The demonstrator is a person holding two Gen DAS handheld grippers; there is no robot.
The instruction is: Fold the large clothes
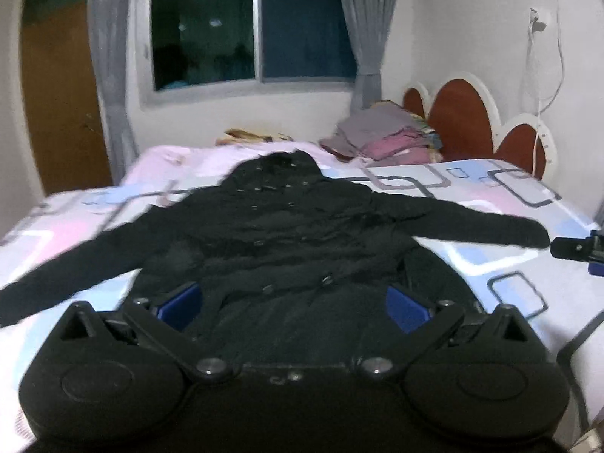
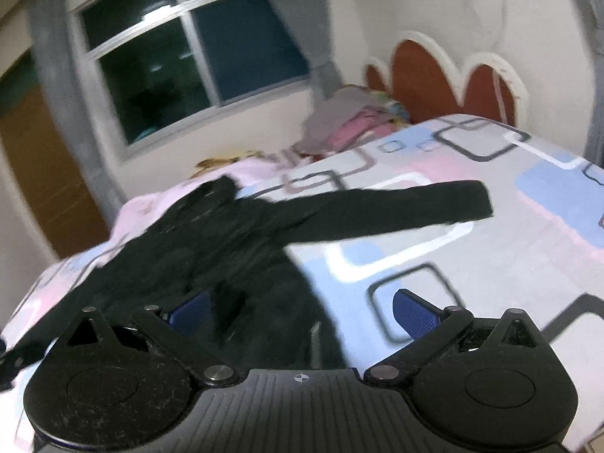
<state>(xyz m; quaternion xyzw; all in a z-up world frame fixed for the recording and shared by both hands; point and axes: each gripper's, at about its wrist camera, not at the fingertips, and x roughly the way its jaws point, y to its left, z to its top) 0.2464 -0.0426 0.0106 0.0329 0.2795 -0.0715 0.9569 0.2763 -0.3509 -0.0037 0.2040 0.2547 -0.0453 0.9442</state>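
The coat (image 1: 287,234) is being faced lengthwise, hood far; its hem is being straddled by the spread left gripper (image 1: 292,307), while the right gripper (image 2: 302,311), also spread, is being held nearer the right sleeve (image 2: 396,207).

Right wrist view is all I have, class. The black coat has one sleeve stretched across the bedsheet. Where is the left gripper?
Observer: The left gripper hangs over the black coat near its hem, centred on the body. Its jaws are open and hold nothing.
Operator: And the sleeve I can't follow?
Observer: The second sleeve lies stretched out flat toward the opposite side of the bedsheet.
Operator: How near is my gripper to the cuff?
Observer: The right gripper shows at the edge of the left wrist view, just past the cuff and not touching it.
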